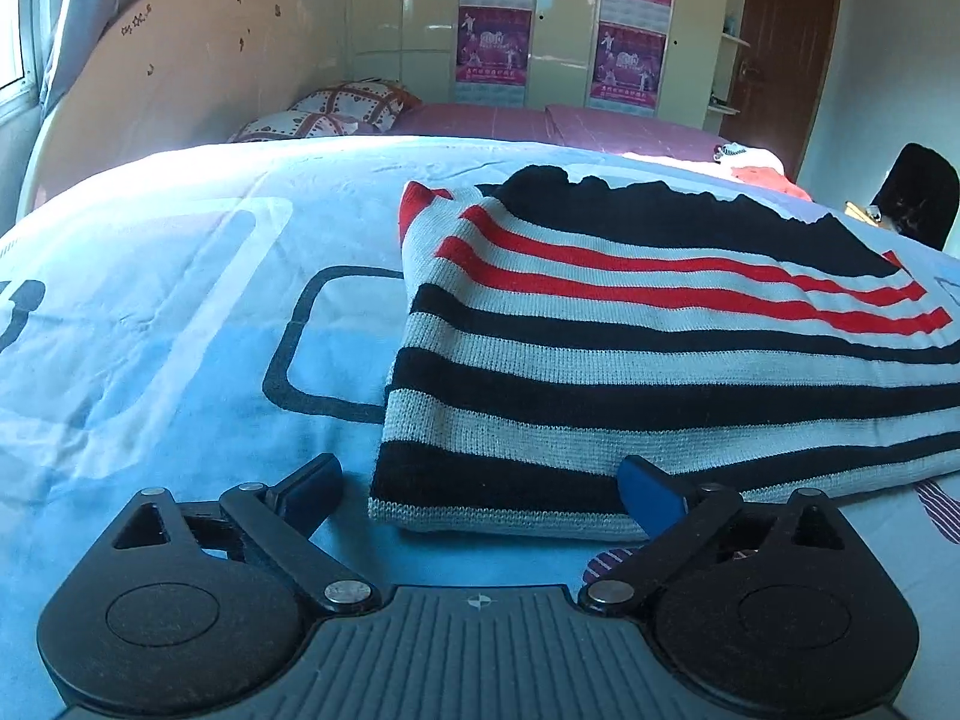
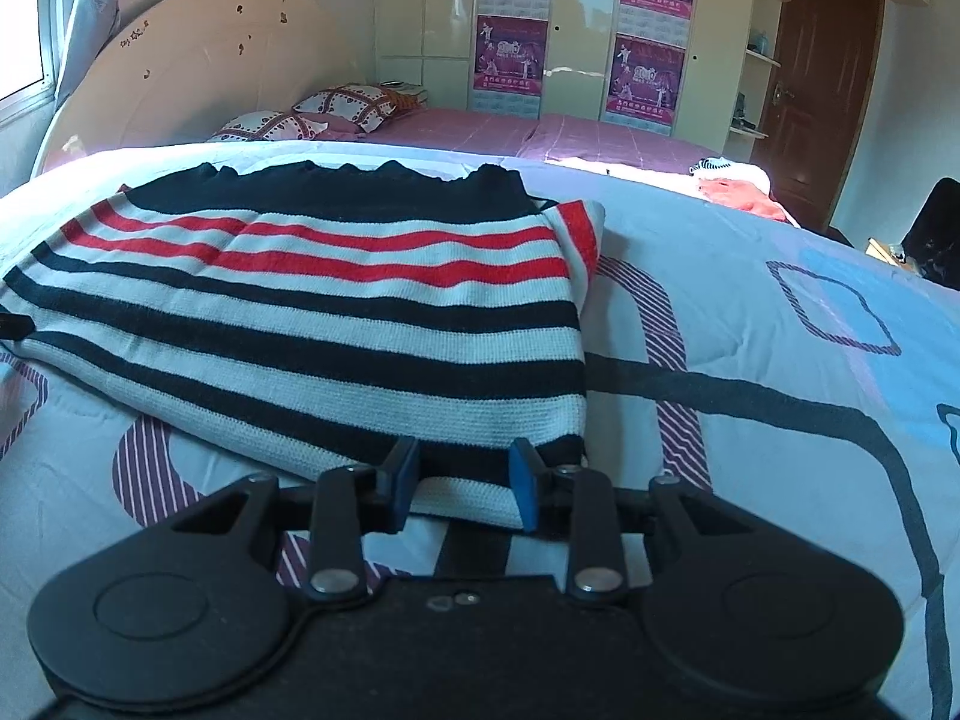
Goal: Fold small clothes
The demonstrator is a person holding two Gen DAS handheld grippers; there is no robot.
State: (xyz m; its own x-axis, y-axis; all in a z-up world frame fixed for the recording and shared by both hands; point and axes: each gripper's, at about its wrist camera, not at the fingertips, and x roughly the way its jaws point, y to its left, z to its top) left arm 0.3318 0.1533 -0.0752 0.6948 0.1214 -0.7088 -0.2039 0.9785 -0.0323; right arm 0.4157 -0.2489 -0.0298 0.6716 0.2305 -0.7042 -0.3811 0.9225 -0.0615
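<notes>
**Striped sweater lies folded on the bed**

A knitted sweater with black, white and red stripes (image 1: 660,360) lies folded on a big bed with a light blue cover with dark loop patterns (image 1: 180,330). The black part of the sweater is at the far end. The white and black striped edge is close to both cameras.

The left gripper (image 1: 483,489) is low over the cover, at the near left corner of the sweater. Its jaws are spread wide. One blue pad (image 1: 651,495) sits right at the sweater's near edge. The other pad is off to the side, over the bare cover. The pads do not squeeze the cloth.

The right gripper (image 2: 463,483) is at the near right corner of the sweater. Its jaws are partly closed, with the white bottom edge of the sweater between the two blue pads. I cannot tell if the pads press on it.

Far back there are patterned pillows (image 2: 336,108), a pink sheet (image 2: 540,132) and a cream wardrobe with pink posters (image 2: 588,18).
</notes>
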